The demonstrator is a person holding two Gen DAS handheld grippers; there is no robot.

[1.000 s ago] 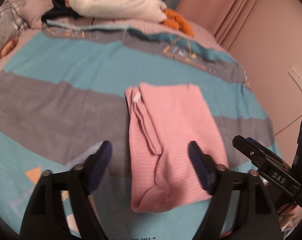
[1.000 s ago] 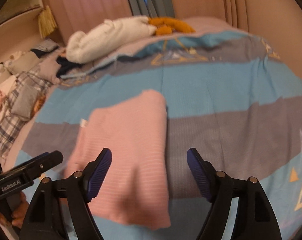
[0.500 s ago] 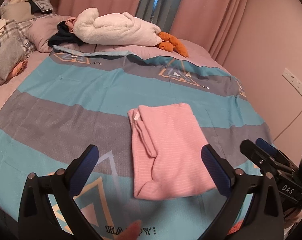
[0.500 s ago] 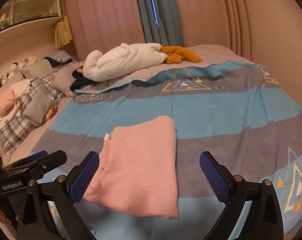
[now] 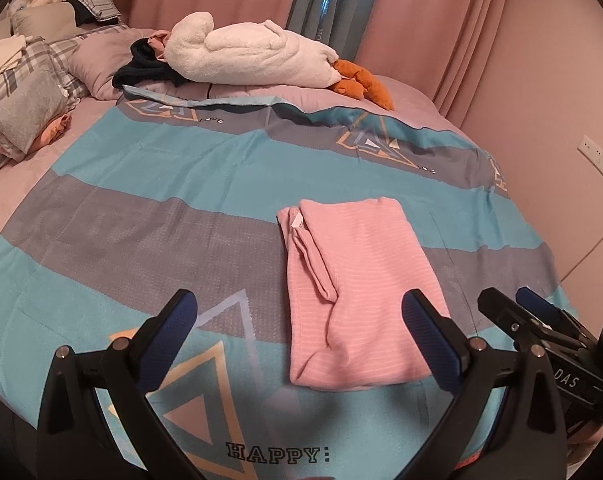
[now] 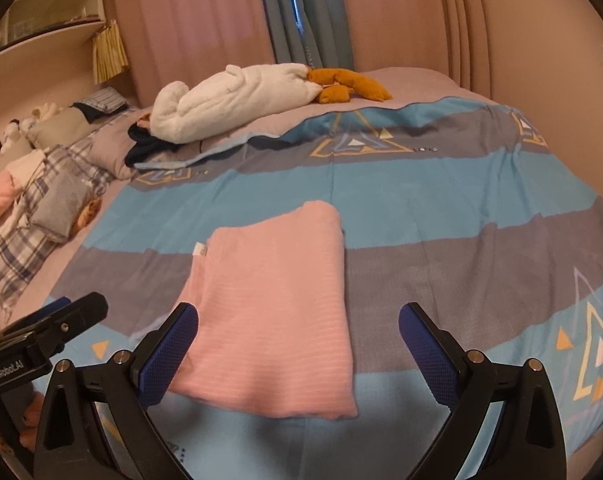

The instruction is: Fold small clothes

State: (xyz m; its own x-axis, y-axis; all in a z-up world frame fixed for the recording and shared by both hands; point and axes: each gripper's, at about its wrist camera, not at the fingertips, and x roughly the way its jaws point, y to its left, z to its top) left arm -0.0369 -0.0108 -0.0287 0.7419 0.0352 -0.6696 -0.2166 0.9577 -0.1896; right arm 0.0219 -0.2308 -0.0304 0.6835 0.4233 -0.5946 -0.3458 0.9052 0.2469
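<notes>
Here, a folded pink garment (image 5: 357,304) lies flat on the bed cover (image 5: 141,208), a blue-and-grey striped spread with triangle prints, over the near grey stripe and onto the blue one in front of it. Its small white label (image 5: 296,222) shows at the far left corner, and a folded edge runs down its left side in the left wrist view. The left hand-held gripper (image 5: 301,332) hangs above the near end of the garment with its jaws spread wide, having just been opening; nothing is held, and the blue pads (image 5: 169,332) stand clear of the cloth, the right one over the garment's near right edge, the left one over bare cover. The right hand-held gripper (image 6: 297,348) is likewise wide apart, also just opened, holding nothing; its left pad sits over the garment's near left corner, the right pad over the bed cover beside it. Each gripper shows in the other's view: the right one at the near right edge of the left wrist view, the left one at the near left edge of the right wrist view. At the far end of the bed rests a white plush toy (image 5: 253,54) with orange feet (image 5: 361,82), a dark garment (image 5: 141,66) beside it. Plaid and grey pillows (image 6: 49,200) are piled at the left. Pink curtains (image 6: 193,20) hang behind.
</notes>
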